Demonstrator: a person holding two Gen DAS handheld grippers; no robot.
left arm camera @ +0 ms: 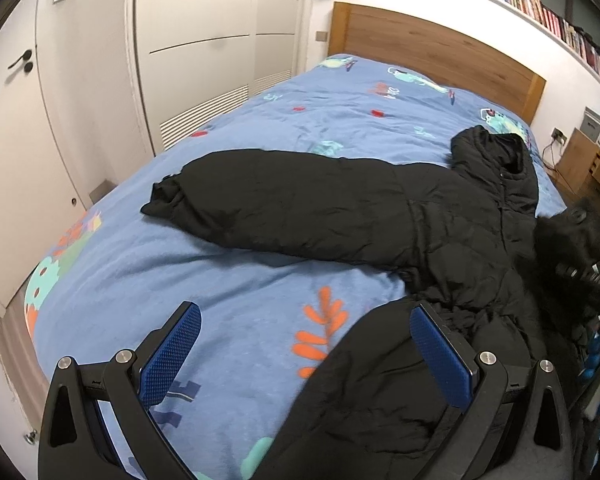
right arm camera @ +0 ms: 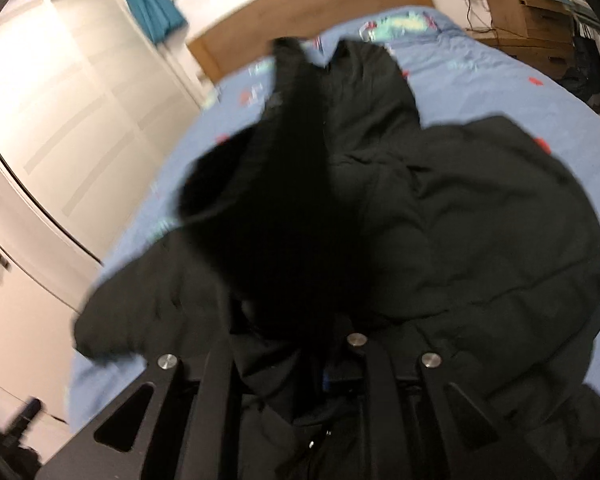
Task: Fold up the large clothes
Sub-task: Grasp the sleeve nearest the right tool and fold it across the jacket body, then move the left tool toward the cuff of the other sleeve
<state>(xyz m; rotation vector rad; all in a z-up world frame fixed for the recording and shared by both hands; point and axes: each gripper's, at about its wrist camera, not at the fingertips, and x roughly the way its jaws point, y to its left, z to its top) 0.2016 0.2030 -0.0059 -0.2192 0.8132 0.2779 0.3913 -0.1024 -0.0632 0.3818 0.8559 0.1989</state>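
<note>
A raised fold of the black coat (right arm camera: 284, 216) hides my right jaws; that whole view is blurred. The coat's hem runs off my left view's bottom edge.

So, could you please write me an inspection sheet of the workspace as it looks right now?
Surface: bed with a blue patterned cover, slightly wrinkled.
Job's things: black padded coat lies spread on the cover, one sleeve stretched out sideways, hood toward the headboard.
Clutter: nothing seen on the bed besides the coat.
Grippers: left gripper with jaws wide open over the coat's hem; right gripper with jaws closed on a bunched part of the coat, picture blurred.
Cables: dark cable hanging from a wall socket beside the bed.
Surroundings: white wardrobe doors, bookshelf, wooden drawers.
</note>
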